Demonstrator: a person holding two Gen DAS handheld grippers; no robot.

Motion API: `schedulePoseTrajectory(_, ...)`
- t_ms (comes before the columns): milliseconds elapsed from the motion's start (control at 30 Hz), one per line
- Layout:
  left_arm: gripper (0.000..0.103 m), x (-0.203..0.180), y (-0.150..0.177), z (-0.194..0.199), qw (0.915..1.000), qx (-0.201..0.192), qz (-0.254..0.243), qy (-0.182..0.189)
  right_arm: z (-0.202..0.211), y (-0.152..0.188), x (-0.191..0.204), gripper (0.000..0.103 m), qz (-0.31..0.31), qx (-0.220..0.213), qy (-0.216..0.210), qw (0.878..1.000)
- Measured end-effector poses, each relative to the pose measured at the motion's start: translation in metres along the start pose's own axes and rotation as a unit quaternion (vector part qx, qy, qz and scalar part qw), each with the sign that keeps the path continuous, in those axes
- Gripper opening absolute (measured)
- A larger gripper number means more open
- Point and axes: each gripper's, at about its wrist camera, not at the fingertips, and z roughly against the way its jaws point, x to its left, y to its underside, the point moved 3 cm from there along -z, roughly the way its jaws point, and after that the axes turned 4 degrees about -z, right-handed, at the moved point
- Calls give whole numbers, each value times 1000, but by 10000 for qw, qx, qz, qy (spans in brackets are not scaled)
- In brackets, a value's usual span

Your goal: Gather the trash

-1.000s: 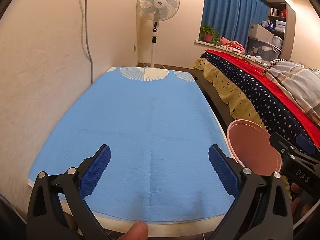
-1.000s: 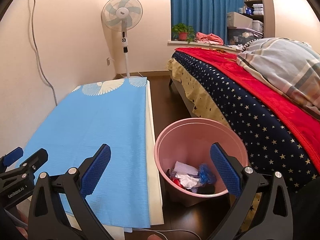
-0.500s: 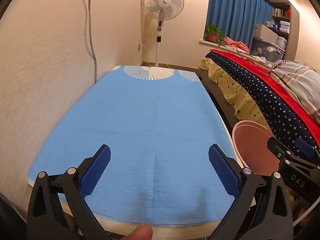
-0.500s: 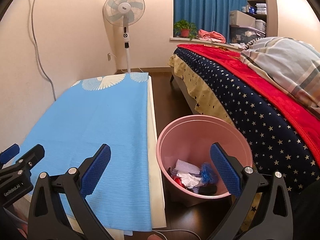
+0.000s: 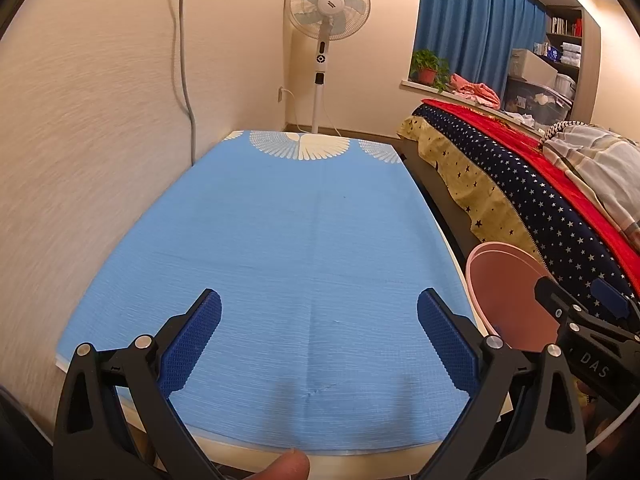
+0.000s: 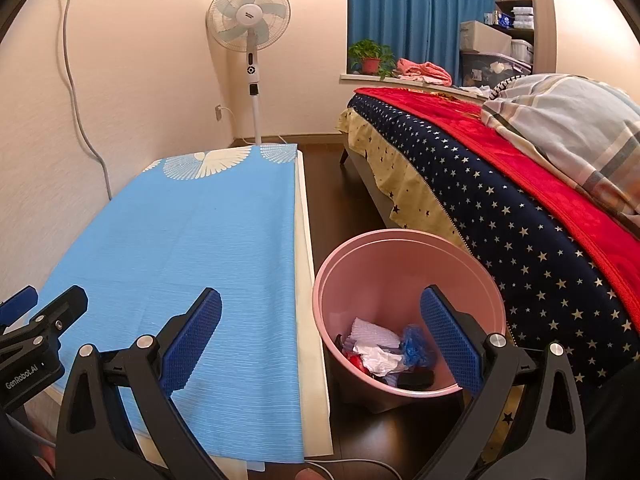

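Both tongs, left [image 5: 319, 334] and right [image 6: 320, 334], gape empty; pink bin [image 6: 404, 256] holds crumpled trash [image 6: 384, 354].

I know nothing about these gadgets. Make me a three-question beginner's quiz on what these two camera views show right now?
1. True or false: the pink bin already holds trash.
2. Multiple choice: the bin stands between the blue mat and (A) the fan, (B) the bed, (C) the potted plant.
3. Fill in: neither the left gripper nor the right gripper holds anything; both are ____.

Key: 1 true; 2 B; 3 open.
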Motion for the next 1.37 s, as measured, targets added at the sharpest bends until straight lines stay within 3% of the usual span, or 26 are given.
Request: schedulePoseTrajectory(1367, 95, 8, 6, -3, 9997, 167, 137, -59, 3, 0, -1, 98, 4, -39, -32, 10000)
